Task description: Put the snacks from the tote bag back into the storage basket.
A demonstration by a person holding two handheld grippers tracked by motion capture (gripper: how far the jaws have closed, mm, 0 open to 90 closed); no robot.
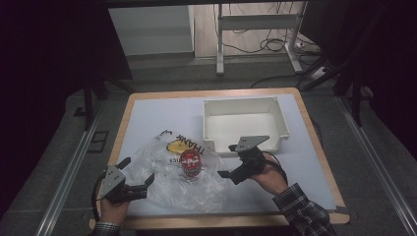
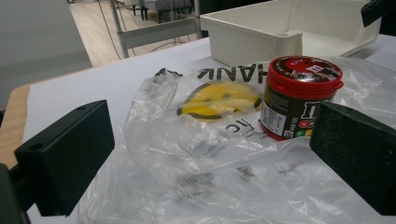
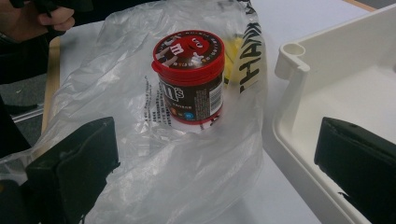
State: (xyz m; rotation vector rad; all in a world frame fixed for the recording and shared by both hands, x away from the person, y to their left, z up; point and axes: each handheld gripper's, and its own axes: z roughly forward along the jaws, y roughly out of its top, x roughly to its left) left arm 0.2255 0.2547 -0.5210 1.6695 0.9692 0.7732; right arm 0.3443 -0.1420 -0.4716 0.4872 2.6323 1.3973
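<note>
So there's a small round brown candy tub with a red lid (image 1: 191, 163) standing upright on a crumpled clear plastic bag (image 1: 182, 182) with a yellow smiley face and black lettering printed on it, and the bag is lying spread out on the pale blue-white table mat (image 1: 147, 118) toward the near side of the table. In the left gripper view the candy tub (image 2: 299, 95) is sitting just past the right-hand jaw, with the smiley print of the bag (image 2: 205, 135) showing right beside it. The left gripper (image 1: 135, 172) is hovering at the near left edge of the bag with its jaws spread wide and nothing between them; they look like they're over the plastic, though I can't tell if they're actually touching it. The right gripper (image 1: 227, 161) is sitting on the other side, just to the right of the tub, jaws also gaping apart and not clamping anything. From the right gripper view, the tub (image 3: 190, 77) is standing out ahead between the two black jaws but well apart from them, the bag (image 3: 187, 172) is bunching up under the left-hand jaw, and the right-hand jaw is hanging over the rim of the empty white rectangular plastic bin (image 3: 327, 70). That bin (image 1: 244, 105) is resting on the mat at the far right, just beyond the bag.
</note>
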